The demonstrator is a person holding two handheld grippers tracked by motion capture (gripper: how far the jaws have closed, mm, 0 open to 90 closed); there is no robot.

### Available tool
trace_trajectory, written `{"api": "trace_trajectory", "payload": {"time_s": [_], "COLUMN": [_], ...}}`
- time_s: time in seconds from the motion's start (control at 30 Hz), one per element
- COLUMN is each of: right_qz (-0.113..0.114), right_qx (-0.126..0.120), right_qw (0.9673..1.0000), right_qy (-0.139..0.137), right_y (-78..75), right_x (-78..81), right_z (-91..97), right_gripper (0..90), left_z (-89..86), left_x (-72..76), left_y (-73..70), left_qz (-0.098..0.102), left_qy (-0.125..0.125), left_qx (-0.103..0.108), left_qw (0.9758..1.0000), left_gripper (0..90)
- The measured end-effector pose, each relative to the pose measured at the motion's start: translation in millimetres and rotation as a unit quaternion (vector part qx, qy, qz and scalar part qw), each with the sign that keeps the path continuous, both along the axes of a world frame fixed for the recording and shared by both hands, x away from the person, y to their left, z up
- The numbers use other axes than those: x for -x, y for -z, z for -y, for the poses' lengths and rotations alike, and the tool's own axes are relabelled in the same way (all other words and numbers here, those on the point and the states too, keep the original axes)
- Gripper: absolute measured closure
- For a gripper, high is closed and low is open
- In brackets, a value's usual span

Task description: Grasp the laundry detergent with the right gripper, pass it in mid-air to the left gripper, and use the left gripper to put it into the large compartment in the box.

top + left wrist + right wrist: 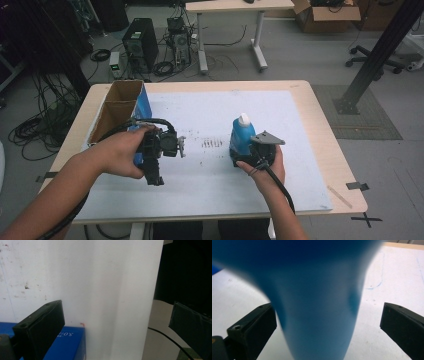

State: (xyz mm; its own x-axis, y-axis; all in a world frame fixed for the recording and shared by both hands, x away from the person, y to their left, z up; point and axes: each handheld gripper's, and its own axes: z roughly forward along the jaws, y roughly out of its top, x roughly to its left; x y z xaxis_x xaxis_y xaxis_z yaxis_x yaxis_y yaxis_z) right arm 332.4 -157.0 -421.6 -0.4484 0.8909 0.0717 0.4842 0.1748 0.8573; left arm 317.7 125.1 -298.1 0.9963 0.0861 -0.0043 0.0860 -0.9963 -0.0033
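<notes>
On the counter (300,130), right tongs (329,322) spread around the blue bottle (242,137). It looks rigid, slick; grip its waist. Left tongs (115,322) gape empty.

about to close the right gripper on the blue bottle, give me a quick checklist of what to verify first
1. Blue bottle stands upright on the white mat: ok.
2. Bottle sits between the jaws of the right gripper: ok, the jaws stand wide on either side in the right gripper view.
3. Jaws touch the bottle: not ok, a gap shows on the right side; the left looks close.
4. White cap fitted on top: ok.
5. Left gripper free: ok, jaws open with nothing between them, beside the blue cardboard box.
6. Box open for placing: ok.
</notes>
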Motion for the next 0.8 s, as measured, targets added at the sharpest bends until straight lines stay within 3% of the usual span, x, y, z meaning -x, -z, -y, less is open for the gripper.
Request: {"api": "trace_trajectory", "payload": {"time_s": [0.4,0.5,0.8], "right_qz": [0.036,0.053,0.067], "right_qx": [-0.008,-0.008,-0.021], "right_qw": [0.9993,0.9982,0.9969], "right_qy": [0.012,0.026,0.035], "right_y": [10.7,12.4,15.4], "right_x": [0.3,0.8,0.6], "right_z": [-9.0,-11.5,-13.2], "right_gripper": [0.9,0.5,0.9], "left_z": [2.7,3.2,2.7], "left_x": [0.3,0.5,0.1], "left_y": [1.7,1.7,2.0], "left_qz": [-0.002,-0.003,-0.003], "left_qy": [0.002,0.002,0.002], "left_qx": [-0.002,-0.003,-0.003], "left_qw": [1.0,1.0,1.0], "left_gripper": [0.2,0.2,0.2]}}
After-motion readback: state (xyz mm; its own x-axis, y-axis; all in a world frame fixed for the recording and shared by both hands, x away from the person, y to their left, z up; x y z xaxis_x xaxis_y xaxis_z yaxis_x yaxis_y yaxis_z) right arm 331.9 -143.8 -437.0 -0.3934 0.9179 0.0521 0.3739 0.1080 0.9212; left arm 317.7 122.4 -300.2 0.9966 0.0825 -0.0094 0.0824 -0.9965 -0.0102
